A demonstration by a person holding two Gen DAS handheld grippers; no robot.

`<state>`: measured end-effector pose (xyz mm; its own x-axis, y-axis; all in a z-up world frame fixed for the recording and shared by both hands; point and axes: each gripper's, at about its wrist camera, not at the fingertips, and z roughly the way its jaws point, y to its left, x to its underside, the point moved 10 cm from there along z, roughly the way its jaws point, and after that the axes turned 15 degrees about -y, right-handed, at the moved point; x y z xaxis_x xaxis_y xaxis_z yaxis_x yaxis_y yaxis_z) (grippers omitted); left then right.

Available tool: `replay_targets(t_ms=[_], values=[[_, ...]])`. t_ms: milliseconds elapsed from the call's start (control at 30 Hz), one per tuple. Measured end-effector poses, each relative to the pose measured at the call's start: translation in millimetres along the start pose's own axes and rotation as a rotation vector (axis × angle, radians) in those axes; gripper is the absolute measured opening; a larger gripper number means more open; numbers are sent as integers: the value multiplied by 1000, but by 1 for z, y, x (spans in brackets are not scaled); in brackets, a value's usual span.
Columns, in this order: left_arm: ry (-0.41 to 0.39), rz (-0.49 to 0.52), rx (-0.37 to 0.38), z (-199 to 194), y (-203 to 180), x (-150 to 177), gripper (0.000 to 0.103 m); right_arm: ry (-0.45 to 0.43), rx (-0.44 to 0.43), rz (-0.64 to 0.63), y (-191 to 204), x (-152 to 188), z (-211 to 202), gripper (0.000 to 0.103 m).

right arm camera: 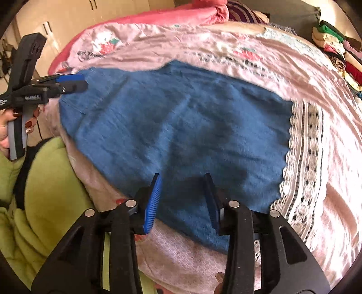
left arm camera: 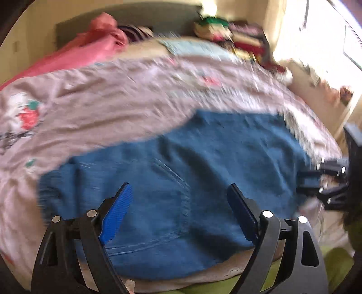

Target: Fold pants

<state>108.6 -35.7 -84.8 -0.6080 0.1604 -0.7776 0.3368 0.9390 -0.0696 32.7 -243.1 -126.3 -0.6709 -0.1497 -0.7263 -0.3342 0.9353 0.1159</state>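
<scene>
The blue pants (left arm camera: 181,181) lie folded flat on the pink bedspread (left arm camera: 101,108); a back pocket seam shows near their middle. In the right wrist view the pants (right arm camera: 181,126) form a wide blue patch. My left gripper (left arm camera: 178,190) is open and empty, held over the pants' near edge; it also shows from the side at the pants' left end (right arm camera: 74,82). My right gripper (right arm camera: 182,178) is open and empty above the pants' near edge; it shows at the pants' right end (left arm camera: 310,183).
A pink blanket (right arm camera: 176,13) and striped cloth lie at the bed's far side. A stack of folded clothes (right arm camera: 334,49) stands at the far right. A white lace band (right arm camera: 303,162) runs beside the pants. My green clothing (right arm camera: 49,181) is at the near edge.
</scene>
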Motion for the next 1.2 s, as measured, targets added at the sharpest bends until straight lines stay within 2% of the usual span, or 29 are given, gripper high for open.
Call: replay_targets(t_ms=[100, 167, 267, 333, 500, 633, 767, 867, 1033, 1200], values=[[107, 76, -24, 18, -6, 32, 85, 15, 12, 12, -5, 9, 3, 33], [145, 98, -29, 23, -6, 44, 85, 15, 9, 17, -5, 9, 4, 35], [130, 68, -6, 18, -3, 42, 85, 7, 9, 3, -2, 4, 1, 38], [118, 52, 4, 13, -2, 40, 85, -39, 10, 16, -8, -10, -8, 39], [33, -33, 58, 0, -7, 9, 85, -183, 122, 144, -64, -45, -38, 48], [-21, 3, 43, 4, -7, -23, 85, -234, 197, 254, -117, -61, -49, 51], [-44, -18, 57, 21, -7, -52, 85, -223, 224, 324, -153, -68, -41, 51], [-45, -26, 70, 38, -8, -69, 85, -200, 203, 410, -179, -69, -24, 51], [-13, -6, 79, 75, -12, -83, 85, -158, 147, 468, -191, -69, 5, 51], [56, -21, 94, 119, -14, -80, 85, -121, 108, 482, -195, -66, 31, 51]])
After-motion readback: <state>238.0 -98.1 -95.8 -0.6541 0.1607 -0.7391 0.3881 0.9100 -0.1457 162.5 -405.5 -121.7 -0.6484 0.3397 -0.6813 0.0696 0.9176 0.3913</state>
